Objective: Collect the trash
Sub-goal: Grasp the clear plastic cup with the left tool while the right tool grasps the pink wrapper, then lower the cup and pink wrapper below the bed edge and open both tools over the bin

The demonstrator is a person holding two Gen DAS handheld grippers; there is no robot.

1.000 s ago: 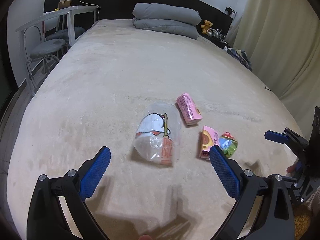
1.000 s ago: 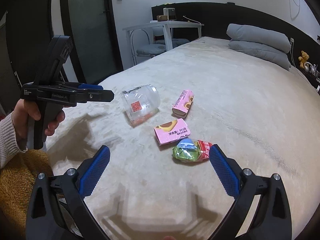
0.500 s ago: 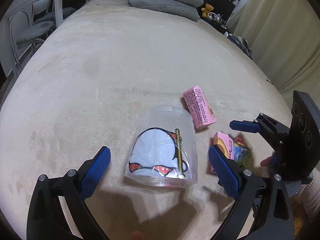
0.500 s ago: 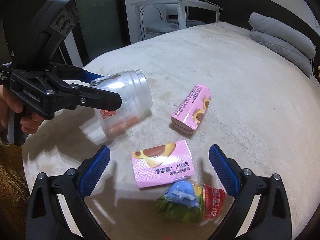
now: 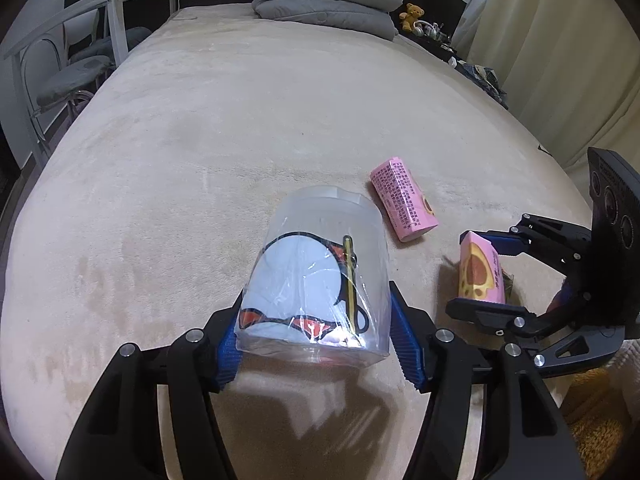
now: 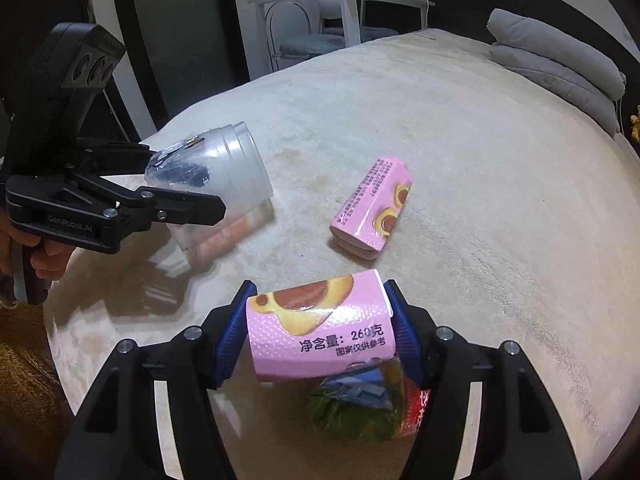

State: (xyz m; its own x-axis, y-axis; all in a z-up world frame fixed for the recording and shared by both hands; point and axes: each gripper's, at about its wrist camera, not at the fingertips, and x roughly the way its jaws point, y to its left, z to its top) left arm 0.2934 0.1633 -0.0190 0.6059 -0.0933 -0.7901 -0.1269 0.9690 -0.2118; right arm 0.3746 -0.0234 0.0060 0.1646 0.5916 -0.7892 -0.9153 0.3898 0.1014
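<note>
L gripper [image 5: 314, 334] has its blue pads [image 5: 404, 344] pressed on both sides of a clear plastic jar [image 5: 320, 276], near the jar's base; jaws have just been closing and the jar sits between them. The jar lies tilted on the beige bed [image 5: 200, 160], white screw neck pointing to 12 o'clock in the left wrist view, a printed label w/ black, red and yellow marks showing through the wall. In the right wrist view the same gripper [image 6: 180, 188] comes in from 9 o'clock, a hand [image 6: 44, 256] on its grip.

R gripper [image 6: 316, 340] pinches a pink snack box [image 6: 320, 332] across its short sides (jaws have just been closing, box between the pads). The box carries a yellow and brown picture and printed text. Directly under it, at 6 o'clock, lies a crumpled green, blue and red wrapper [image 6: 360, 412], touching the box's lower edge; can't tell whether the pads touch it too. In the left wrist view this gripper [image 5: 492, 272] shows at 3 o'clock w/ the box [image 5: 480, 268] held on edge.

A second pink box [image 6: 374, 208] lies free on the bed at about 1 o'clock from the held box, apart from both grippers.

At the far end: folded grey pillows [image 5: 324, 4] at 12 o'clock, a white table [image 5: 100, 0] w/ chairs at 10 o'clock.
</note>
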